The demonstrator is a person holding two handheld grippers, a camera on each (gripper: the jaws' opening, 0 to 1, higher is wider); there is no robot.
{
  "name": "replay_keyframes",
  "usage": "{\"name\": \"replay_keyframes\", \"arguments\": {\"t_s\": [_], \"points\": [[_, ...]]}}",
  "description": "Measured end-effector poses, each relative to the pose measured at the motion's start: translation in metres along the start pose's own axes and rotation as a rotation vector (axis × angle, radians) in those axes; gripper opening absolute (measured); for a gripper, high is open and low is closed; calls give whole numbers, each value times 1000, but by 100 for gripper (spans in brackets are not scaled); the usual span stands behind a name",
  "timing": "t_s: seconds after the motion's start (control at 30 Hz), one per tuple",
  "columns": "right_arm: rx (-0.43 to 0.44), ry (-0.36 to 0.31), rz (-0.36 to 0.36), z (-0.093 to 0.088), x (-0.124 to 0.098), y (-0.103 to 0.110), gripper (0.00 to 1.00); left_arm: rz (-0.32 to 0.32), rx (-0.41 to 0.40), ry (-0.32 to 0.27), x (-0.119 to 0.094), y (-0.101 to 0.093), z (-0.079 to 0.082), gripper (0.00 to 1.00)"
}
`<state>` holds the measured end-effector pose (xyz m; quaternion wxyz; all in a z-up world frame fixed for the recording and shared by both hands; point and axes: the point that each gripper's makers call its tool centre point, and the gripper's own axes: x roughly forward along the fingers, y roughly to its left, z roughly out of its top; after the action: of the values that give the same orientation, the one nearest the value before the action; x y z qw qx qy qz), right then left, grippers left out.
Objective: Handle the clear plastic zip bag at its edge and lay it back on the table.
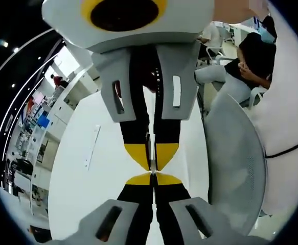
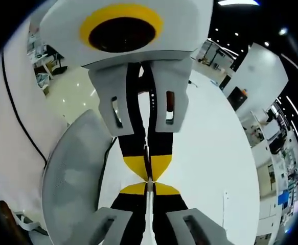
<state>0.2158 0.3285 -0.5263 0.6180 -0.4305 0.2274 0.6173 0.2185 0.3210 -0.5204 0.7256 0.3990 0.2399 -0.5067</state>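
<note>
- Two grippers meet nose to nose over the white table (image 1: 87,204): the left gripper (image 1: 152,179) rises from the bottom of its own view, and the right gripper (image 1: 151,162) comes down from the top. Their yellow tips are almost touching.
- Each has its jaws pressed together with no open gap.
- One thin pale sliver runs along the seam between both pairs of jaws. I take it to be the clear plastic zip bag (image 1: 150,147), seen edge-on and pinched at its rim. It is too slight to be certain.
- Held this way, the film would stay taut between two close grips and clear of the tabletop until it is lowered.
- One grey mesh chair (image 1: 235,163) stands beside the table.
- One pale strip (image 1: 91,148) lies flat on the table, well apart from the tips.
- One black cable (image 1: 292,148) trails past the chair.
- One person (image 1: 251,56) sits in the background.
</note>
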Motion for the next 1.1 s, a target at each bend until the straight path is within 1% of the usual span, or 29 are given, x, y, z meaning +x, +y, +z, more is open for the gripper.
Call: {"name": "replay_keyframes", "arguments": {"t_s": [0.13,0.53,0.77,1.1], "points": [[4,-1,1,-1,0,1,0,-2,-1,0,1,0,-2,0],[10,0,0,-5,0,1,0,-6,3,-2,2,-1,0,0],[15,22,-1,-16,-2,1,0,-5,-3,12,2,0,-7,0],[23,37,-1,-26,-6,1,0,-3,-15,17,2,2,-14,0]]}}
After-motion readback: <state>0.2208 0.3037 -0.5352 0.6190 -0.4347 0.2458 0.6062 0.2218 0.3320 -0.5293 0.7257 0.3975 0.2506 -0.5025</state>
